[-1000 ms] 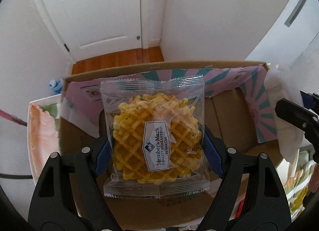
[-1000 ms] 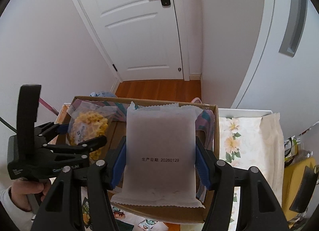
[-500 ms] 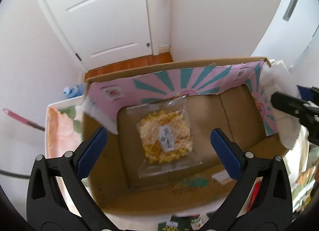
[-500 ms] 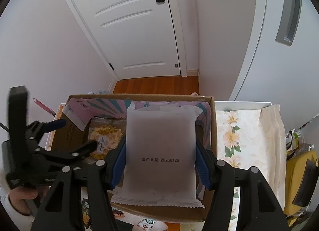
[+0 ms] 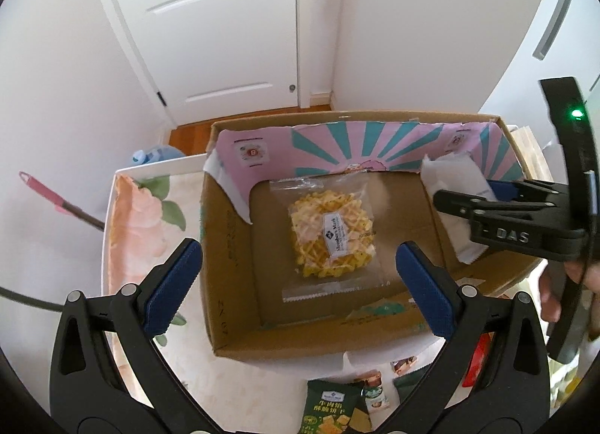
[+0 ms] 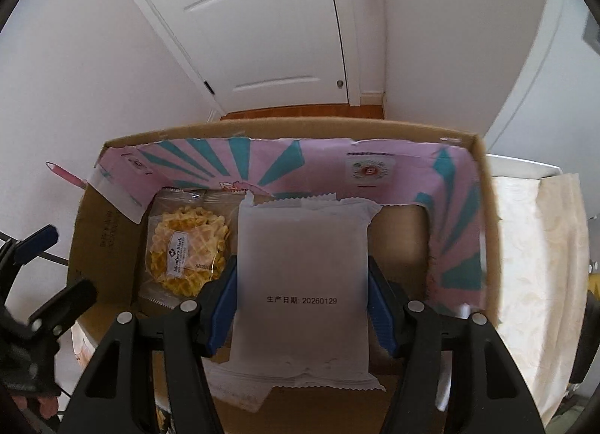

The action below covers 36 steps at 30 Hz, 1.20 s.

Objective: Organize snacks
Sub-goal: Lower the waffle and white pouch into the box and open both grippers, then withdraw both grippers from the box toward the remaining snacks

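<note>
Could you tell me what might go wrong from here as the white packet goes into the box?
1. The right gripper holds the white packet close beside the waffle pack on the box floor; released there, it may land on the waffle and crack it.
2. The cardboard box's torn pink lining hangs inward at the packet's right and could snag it.
3. The left gripper, jaws just opened and empty, hovers over the box, so the two could collide.
</note>
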Tool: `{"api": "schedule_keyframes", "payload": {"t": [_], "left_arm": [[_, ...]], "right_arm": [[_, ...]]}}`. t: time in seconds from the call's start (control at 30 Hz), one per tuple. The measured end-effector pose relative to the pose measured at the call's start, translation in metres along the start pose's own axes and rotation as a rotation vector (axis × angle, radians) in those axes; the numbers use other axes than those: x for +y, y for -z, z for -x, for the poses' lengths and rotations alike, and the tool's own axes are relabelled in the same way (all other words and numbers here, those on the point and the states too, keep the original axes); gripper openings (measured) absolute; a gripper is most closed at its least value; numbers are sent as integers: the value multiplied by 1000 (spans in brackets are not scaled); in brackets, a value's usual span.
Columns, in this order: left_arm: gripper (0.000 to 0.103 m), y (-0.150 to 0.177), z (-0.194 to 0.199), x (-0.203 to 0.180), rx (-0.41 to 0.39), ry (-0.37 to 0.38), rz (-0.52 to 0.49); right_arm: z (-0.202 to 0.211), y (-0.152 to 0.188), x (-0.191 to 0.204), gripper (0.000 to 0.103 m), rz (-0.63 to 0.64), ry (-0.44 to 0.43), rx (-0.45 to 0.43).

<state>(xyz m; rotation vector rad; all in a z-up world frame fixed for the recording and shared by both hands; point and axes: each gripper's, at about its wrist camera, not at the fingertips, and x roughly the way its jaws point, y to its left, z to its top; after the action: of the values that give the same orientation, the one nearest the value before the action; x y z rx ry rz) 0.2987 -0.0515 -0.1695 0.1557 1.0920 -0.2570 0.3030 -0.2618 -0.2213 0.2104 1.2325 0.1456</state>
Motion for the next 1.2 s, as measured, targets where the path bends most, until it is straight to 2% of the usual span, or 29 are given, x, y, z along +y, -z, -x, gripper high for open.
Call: {"api": "schedule_keyframes", "payload": {"t": [0.07,0.13,0.17,0.2,0.23,0.5,0.8,1.03,1.2], "left_arm": [[102,1,3,1,-5,-3,4],[102,3,7,3,-11,-5,6],[102,3,9,3,-12,-4,7],[102,5,11,4,-16,-3,9],[102,6,13,5,-20,-2,10],[102,14,34,8,-55,12,27],[102,32,78,15,-126,16,42],[102,51,105,17,-155,36,49],[102,68,120,19,-166,61,45]], "right_arm": [[-6,-3,3,59,6,-4,4],[-7,-4,5,63,4,-11,-13],[-5,-5,6,77,0,-24,-27],[-3,-5,7,96,-2,-31,-47],[2,-5,8,100,0,-42,-70],[28,6,12,101,16,-43,-112],[77,21,28,101,56,-41,-199],[116,50,34,101,66,-17,-250],[144,75,27,101,29,8,-282]]}}
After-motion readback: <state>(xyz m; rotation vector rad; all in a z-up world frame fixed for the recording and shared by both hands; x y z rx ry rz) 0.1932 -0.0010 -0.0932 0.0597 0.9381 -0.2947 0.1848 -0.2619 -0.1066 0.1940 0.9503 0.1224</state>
